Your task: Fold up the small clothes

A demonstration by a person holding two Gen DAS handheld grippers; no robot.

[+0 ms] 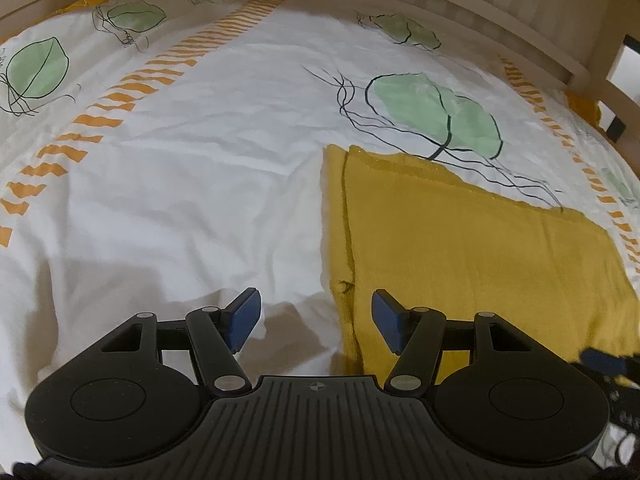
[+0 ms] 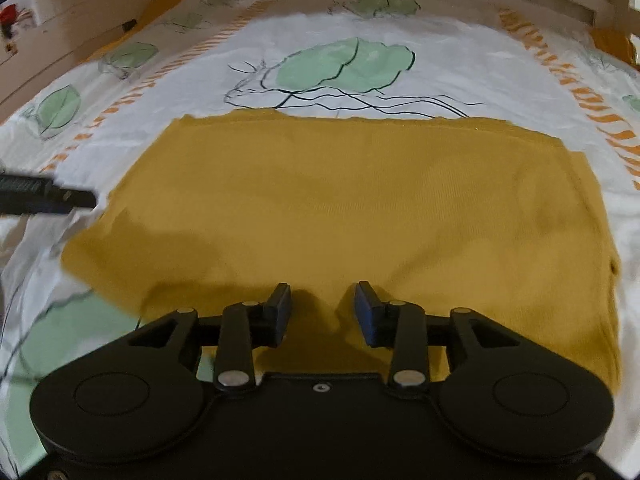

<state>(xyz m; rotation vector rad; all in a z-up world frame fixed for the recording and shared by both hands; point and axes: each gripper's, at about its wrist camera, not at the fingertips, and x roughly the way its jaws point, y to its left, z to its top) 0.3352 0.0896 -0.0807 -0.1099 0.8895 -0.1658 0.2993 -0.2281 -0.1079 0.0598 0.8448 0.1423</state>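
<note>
A mustard-yellow garment [image 2: 340, 216] is seen lying flat and folded on a bed covered by a white bedsheet [image 1: 180, 184] printed with green leaves and orange dashes. The left hand-held gripper [image 1: 316, 320] is held with its jaws apart over the garment's left edge, nothing being gripped between them. The right hand-held gripper [image 2: 322, 312] is seen above the garment's near edge, jaws parted and nothing clamped. A wooden bed frame [image 1: 500, 12] is visible beyond.
</note>
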